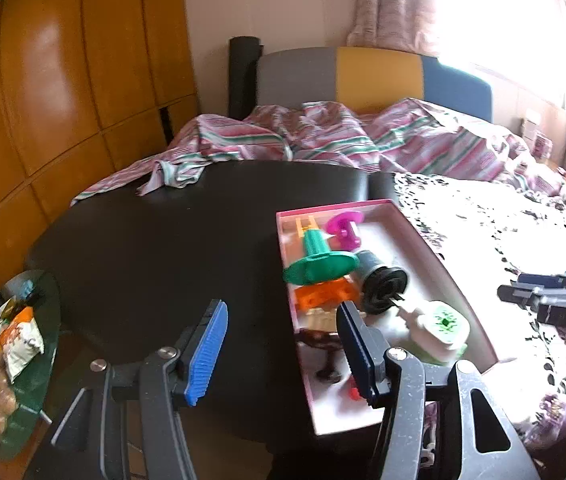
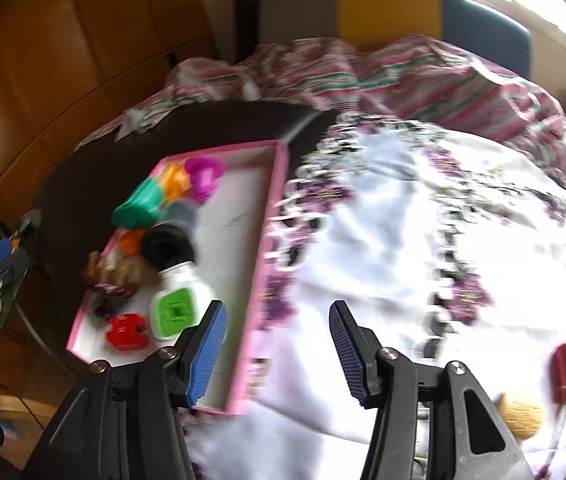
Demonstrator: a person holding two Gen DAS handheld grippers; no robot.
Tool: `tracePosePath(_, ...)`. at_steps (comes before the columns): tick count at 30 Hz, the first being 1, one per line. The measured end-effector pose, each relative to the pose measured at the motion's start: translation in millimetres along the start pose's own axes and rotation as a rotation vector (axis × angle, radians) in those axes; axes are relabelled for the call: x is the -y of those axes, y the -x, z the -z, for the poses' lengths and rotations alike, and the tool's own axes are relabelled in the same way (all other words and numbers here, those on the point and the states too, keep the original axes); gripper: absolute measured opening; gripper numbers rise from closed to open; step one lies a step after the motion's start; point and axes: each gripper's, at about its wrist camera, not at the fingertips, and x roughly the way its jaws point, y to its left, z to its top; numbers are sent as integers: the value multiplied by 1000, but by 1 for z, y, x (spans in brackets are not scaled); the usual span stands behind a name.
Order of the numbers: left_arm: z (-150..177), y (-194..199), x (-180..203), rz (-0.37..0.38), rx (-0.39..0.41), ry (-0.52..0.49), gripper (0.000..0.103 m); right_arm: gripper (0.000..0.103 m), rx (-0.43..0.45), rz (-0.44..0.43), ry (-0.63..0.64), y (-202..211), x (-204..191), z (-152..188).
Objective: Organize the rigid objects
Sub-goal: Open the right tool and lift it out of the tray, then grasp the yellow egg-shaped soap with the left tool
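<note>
- Behind everything runs a bed [image 1: 363,136] with a rumpled pink-and-green striped cover, a grey, yellow and blue headboard [image 1: 375,76] and orange-brown wooden cabinets [image 1: 63,80]; the window at the right is blown out to white.
- Nearer lies a dark round surface [image 1: 163,240], its right part under a white floral tablecloth [image 2: 403,220] whose print is smeared by blur in the right wrist view.
- On the surface sits a pink-rimmed tray [image 1: 419,236], its near corner cut off behind the left gripper's arm.
- Inside the tray, crowded to the left side, lie a green funnel-shaped toy [image 1: 317,266], a black-and-grey cylinder [image 1: 383,284], a white bottle with a green cap [image 2: 177,304], a magenta piece [image 1: 345,230], orange blocks [image 1: 323,296], a red piece [image 2: 129,330] and brown bits too blurred to name.
- Outside the tray, on the cloth, a tan ribbed object [image 2: 521,414] and a dark red object [image 2: 565,372] lie near each other, partly hidden by the right gripper's arm.
- Left gripper [image 1: 281,348]: jaws partly apart, nothing between them, hovering at the tray's near left edge.
- Right gripper [image 2: 277,350]: jaws partly apart and empty, above the tray's right rim and the cloth.
</note>
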Motion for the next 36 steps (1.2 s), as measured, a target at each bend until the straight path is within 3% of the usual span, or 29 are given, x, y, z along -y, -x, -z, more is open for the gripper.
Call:
tracePosePath(9,-11,-2,44,101,10,-85,58,54,40,209,-220,43,114,6)
tracePosePath(17,-24,-3,113,294,3,-202,62,54,113,343,-537,90,217,49)
tracePosePath(21,-23,-10,158,413,-44,-263,62,54,194,261,-795,102,258,81)
tracePosePath(23,-20,-12,180,457,-59,-301,68,54,226,243,-883,106,268,91)
tracePosePath(30,-6,-36,269,639,-225,-354,69,54,283,227,-877,112,265,86)
tracePosePath(36,2,-39,333,730,-231,-479,77,54,290,180,-904,110,269,90)
